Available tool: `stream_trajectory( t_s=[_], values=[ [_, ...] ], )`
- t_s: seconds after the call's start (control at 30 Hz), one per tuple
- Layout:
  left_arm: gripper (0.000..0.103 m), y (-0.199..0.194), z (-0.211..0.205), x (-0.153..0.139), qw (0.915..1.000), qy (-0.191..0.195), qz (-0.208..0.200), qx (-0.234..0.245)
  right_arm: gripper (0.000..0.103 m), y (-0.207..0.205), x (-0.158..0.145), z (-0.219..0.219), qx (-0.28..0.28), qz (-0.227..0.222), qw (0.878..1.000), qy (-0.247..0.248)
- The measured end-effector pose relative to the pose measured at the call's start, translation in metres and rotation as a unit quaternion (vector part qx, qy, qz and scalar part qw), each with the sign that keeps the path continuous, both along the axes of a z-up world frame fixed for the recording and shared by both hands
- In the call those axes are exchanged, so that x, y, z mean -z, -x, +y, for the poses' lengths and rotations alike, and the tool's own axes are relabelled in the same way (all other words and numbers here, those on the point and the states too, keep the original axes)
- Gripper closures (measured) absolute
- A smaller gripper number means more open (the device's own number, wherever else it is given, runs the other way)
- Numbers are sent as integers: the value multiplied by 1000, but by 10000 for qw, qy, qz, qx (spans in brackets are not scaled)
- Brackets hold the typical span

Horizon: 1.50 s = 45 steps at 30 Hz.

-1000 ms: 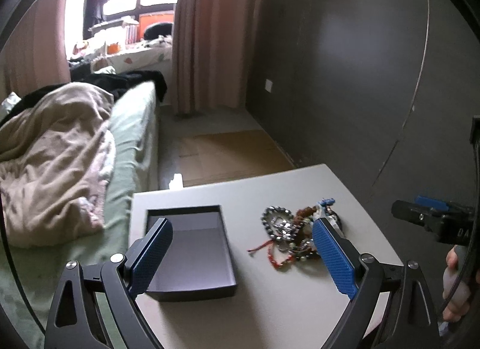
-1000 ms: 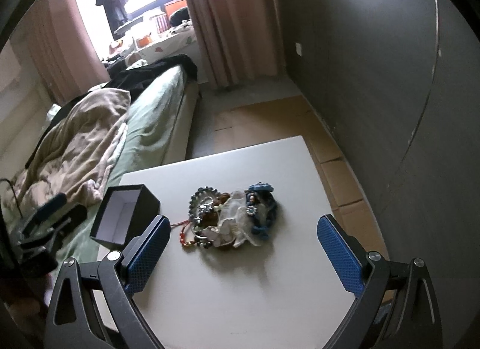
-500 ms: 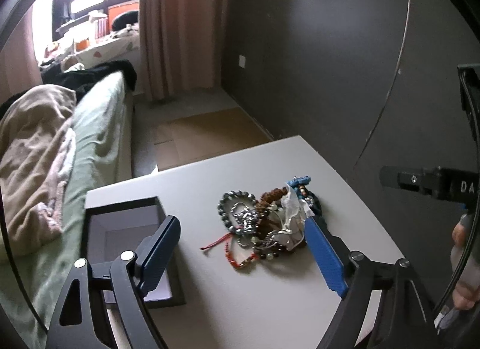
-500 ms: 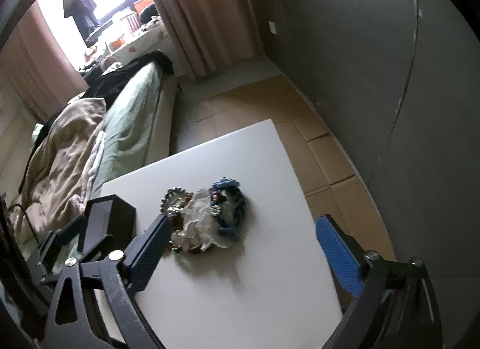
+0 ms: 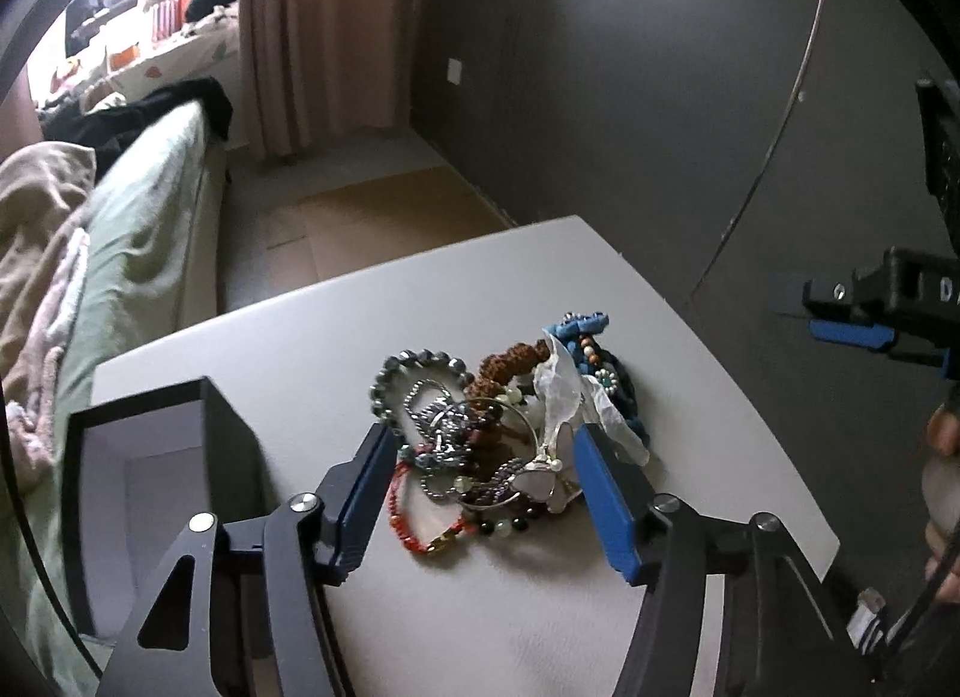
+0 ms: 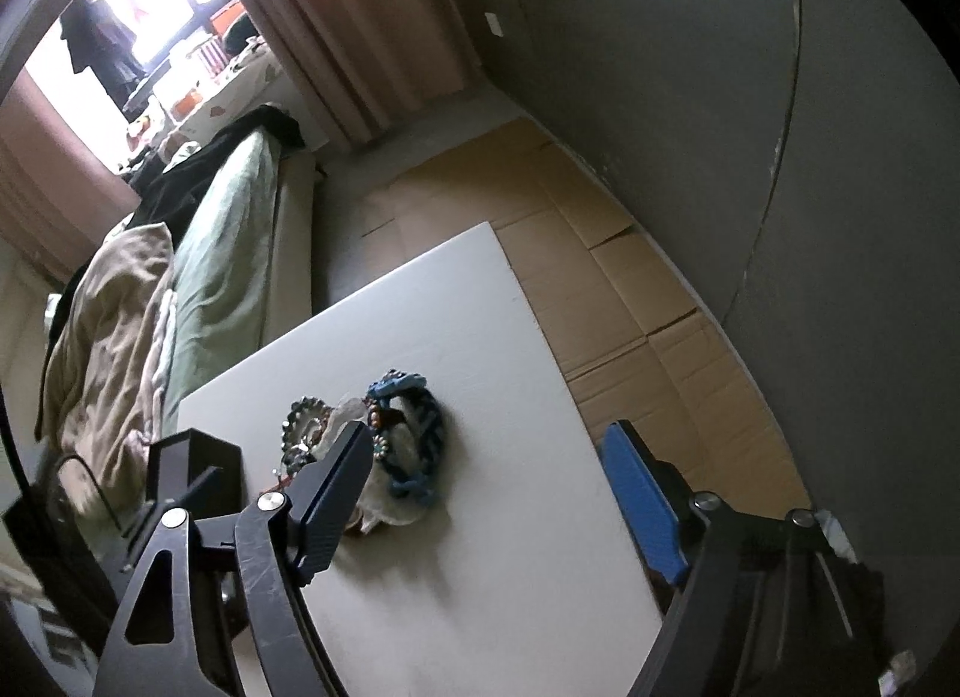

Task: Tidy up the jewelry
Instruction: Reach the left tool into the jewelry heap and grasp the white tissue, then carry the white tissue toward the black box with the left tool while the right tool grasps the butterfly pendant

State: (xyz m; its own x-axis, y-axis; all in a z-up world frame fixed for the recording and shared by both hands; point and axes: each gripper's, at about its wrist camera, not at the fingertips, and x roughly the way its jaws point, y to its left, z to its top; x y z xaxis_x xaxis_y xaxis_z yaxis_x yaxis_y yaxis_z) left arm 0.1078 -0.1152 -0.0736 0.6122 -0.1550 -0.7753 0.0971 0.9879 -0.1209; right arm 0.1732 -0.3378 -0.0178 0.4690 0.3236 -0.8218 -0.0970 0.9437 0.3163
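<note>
On table (image 5: pixel 288 349), jewelry pile (image 5: pixel 498 427) tangled, partly hidden behind closing, still spread left gripper (image 5: pixel 483 460); right gripper (image 6: pixel 486 475) likewise.

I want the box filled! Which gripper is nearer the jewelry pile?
Left. The left gripper straddles the jewelry pile; the right gripper sits beside it.

Both grippers pointed steeply down with jaws just closing – the left gripper (image 5: pixel 480 475) narrower, the right gripper (image 6: pixel 489 484) wider – gripping nothing.

One jewelry pile (image 5: pixel 504 433), one box (image 5: pixel 150 457), two grippers (image 5: pixel 480 493)
</note>
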Motion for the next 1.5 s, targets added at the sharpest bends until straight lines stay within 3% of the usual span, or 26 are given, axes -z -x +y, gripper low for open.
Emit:
stream_trajectory(
  t_s=[0.13, 0.3, 0.67, 0.73, 0.77, 0.83, 0.93, 1.07, 1.5],
  values=[
    [44, -5, -7, 8, 9999, 107, 107, 79, 24, -4, 6, -3, 79, 127, 9999, -66],
    [59, -13, -16, 15, 9988, 344, 208, 263, 24, -3, 5, -5, 108, 130, 9998, -130],
    [63, -33, -15, 17, 9970, 757, 121, 126, 24, -3, 8, -10, 123, 223, 9996, -154],
    [76, -37, -18, 22, 9967, 775, 195, 132, 24, -3, 9, -10, 90, 237, 9996, -150],
    [92, -38, -18, 25, 9963, 801, 271, 138, 24, -3, 9, -9, 74, 245, 9996, -145],
    [102, -39, -18, 29, 9954, 870, 368, 146, 24, -4, 11, -7, 46, 264, 9995, -137],
    [103, -34, -10, 20, 9936, 1112, 169, 115, 24, -5, 13, -6, 8, 315, 9993, -178],
    [103, -25, 6, 3, 9851, 1716, 79, 121, 24, -6, 15, -3, -62, 376, 9987, -349],
    [103, 11, 37, -43, 9726, 2279, -456, 84, 26, 3, 19, 33, -480, 404, 9972, -413]
  ],
)
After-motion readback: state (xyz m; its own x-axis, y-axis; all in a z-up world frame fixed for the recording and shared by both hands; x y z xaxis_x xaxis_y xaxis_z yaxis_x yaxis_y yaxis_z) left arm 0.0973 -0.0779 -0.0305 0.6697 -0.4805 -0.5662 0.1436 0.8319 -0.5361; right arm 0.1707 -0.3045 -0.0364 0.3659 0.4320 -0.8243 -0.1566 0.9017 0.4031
